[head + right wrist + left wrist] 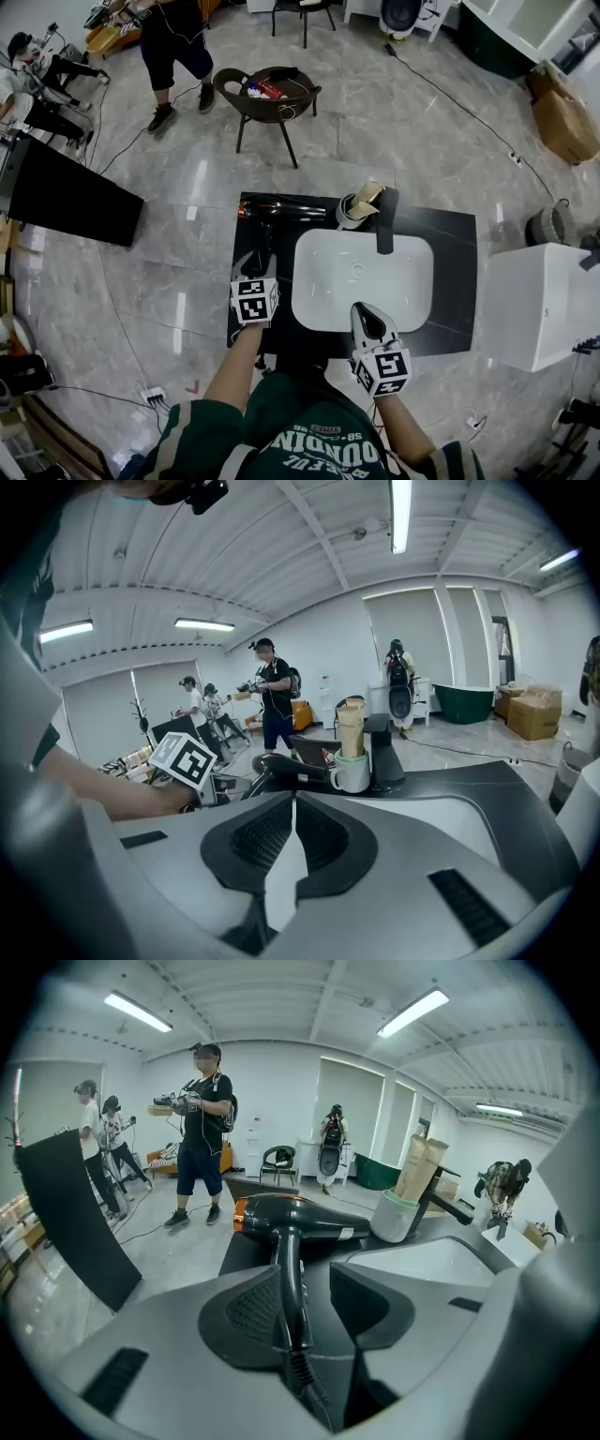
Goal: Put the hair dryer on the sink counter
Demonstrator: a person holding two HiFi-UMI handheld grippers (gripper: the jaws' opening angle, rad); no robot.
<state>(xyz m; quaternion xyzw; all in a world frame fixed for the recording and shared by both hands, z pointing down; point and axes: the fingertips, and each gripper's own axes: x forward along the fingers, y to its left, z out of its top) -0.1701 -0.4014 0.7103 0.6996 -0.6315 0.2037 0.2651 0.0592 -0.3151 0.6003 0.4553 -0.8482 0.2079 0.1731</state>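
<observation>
The black hair dryer (281,210) with a copper rear ring lies on the black sink counter (452,281), left of the white basin (361,281). Its handle points toward me. My left gripper (262,259) stands around that handle; in the left gripper view the hair dryer (300,1218) handle runs between the open pads of the left gripper (305,1290), with a gap on the right side. My right gripper (365,312) hovers over the basin's near rim, jaws together and empty. In the right gripper view the right gripper (293,808) faces the dryer (281,771).
A mug (353,213) holding paper-wrapped items and a black faucet (386,220) stand behind the basin. A black panel (66,197) leans at left, a white cabinet (534,300) at right. A round stand (267,94) and people are further off.
</observation>
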